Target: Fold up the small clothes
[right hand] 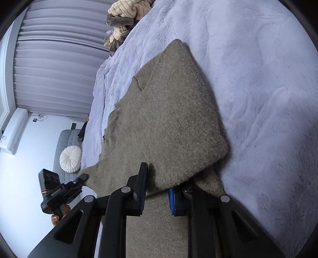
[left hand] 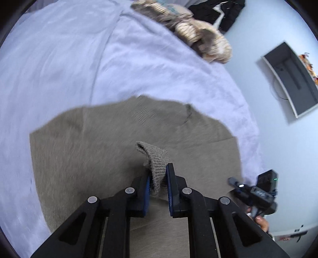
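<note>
A grey-brown knit sweater (left hand: 111,142) lies spread on a pale lilac plush blanket (left hand: 59,59). My left gripper (left hand: 159,178) is shut on the sweater's ribbed cuff (left hand: 157,160), which sticks up between the blue pads. In the right wrist view the sweater (right hand: 169,119) drapes over my right gripper (right hand: 157,184); its folded edge lies between the parted fingers and over the right finger. The left gripper (right hand: 79,179) shows at lower left, holding the sleeve end. The right gripper (left hand: 236,183) shows at the blanket's right edge.
A heap of beige and brown striped clothes (left hand: 198,33) lies at the far end of the bed (right hand: 125,17). A black garment (left hand: 220,12) and a grey box (left hand: 292,79) lie on the floor. A white round cushion (right hand: 70,158) sits on a grey quilted seat.
</note>
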Demonstrator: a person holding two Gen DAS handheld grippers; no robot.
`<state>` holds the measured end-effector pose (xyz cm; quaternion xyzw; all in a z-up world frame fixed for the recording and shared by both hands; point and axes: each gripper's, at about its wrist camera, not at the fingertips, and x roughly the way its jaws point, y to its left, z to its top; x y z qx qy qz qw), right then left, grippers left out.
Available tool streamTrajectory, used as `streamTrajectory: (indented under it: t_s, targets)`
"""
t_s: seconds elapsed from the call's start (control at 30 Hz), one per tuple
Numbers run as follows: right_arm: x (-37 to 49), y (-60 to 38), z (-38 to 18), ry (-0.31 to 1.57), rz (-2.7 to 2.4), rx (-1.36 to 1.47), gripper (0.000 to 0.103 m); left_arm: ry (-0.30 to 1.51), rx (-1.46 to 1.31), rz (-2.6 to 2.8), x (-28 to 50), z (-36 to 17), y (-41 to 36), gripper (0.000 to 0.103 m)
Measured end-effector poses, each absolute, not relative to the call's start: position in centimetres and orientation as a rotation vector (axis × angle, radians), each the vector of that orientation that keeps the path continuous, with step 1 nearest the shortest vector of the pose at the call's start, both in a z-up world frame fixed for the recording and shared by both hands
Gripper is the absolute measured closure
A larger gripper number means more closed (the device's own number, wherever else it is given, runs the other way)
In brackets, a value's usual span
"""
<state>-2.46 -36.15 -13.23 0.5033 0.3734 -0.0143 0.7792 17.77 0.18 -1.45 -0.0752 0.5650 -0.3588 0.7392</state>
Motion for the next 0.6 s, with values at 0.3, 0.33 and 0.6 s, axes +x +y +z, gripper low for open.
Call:
streamTrajectory:
  t_s: [0.3, 0.33, 0.6]
  targets:
    - [-2.4, -36.4, -14.0, 0.781, -0.020, 1.126, 0.083, 1.172, -0.085, -0.597, 18.1, -1.1, 1.9, 0.088]
    - [-2.6, -36.4, -14.0, 0.781, -0.019, 1.123, 0.083, 1.177, -0.079, -0.575, 17.9, -1.5, 2.7, 0.088]
    - [-2.9, -34.0, -11.6, 0.797, 0.048, 1.032, 0.048, 1.195, 0.006, -0.524, 15.6, -4.9, 4.9, 0.088]
